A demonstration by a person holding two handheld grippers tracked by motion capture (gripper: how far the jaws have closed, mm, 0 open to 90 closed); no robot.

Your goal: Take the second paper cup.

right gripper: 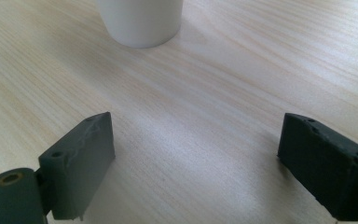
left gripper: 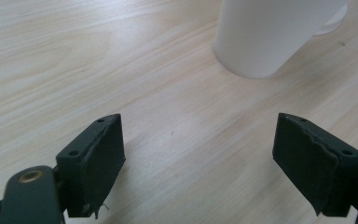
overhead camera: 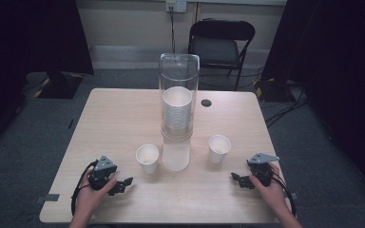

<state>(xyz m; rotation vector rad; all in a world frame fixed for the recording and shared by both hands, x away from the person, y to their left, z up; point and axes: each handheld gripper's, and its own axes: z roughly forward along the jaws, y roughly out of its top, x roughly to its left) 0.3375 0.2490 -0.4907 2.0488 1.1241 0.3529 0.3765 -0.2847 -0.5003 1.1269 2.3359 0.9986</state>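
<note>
Both grippers' fingers (left gripper: 93, 163) (right gripper: 81, 158) spread apart, each cup (left gripper: 265, 32) (right gripper: 140, 18) ahead, untouched.

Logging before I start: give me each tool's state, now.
Left tool: open, holding nothing, a white cup ahead of it.
Right tool: open, holding nothing, another white cup ahead of it.

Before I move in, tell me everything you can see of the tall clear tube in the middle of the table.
The clear tube stands upright at the table's centre, open-topped, looking like transparent plastic. A ribbed stack of white cups sits inside it. Its lower section looks frosted white. Loose cups stand apart on either side. Nothing grips it.
</note>
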